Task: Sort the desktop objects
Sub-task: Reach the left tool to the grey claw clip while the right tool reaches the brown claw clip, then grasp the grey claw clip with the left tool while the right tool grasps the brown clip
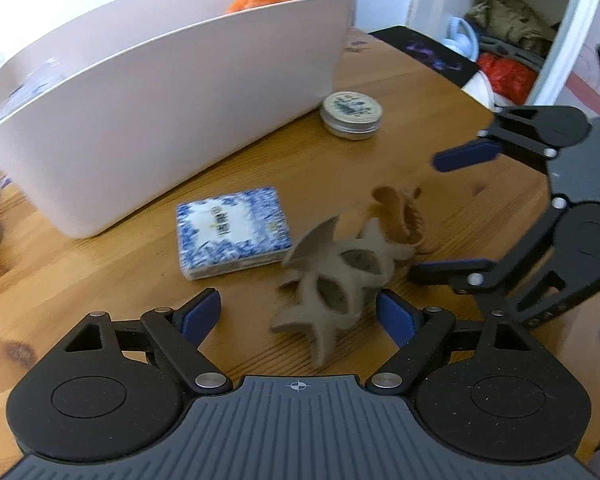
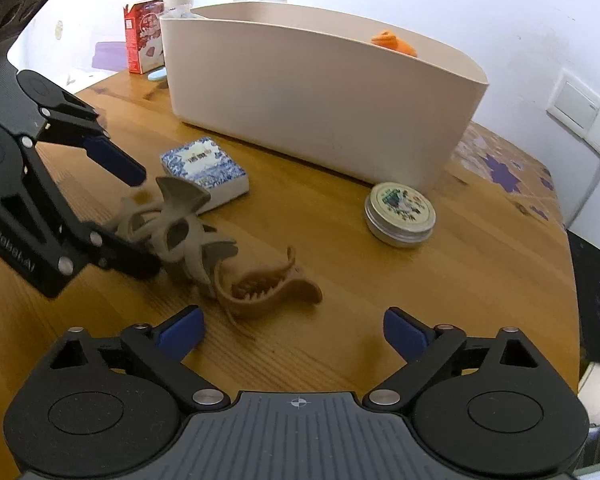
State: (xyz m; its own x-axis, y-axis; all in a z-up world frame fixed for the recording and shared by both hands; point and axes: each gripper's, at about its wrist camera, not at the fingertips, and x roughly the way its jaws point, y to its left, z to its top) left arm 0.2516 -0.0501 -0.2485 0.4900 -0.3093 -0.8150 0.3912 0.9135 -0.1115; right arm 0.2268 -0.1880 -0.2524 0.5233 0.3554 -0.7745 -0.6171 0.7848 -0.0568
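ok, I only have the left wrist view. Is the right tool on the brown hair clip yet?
Observer: No. The right tool is open, with only table between its fingers. The brown hair clip lies just ahead of them, teeth up, nearer the left finger.
Operator: Anything past the bin I can't see?
Observer: A red carton stands on the table off the left end of the bin, as the right wrist view shows it.
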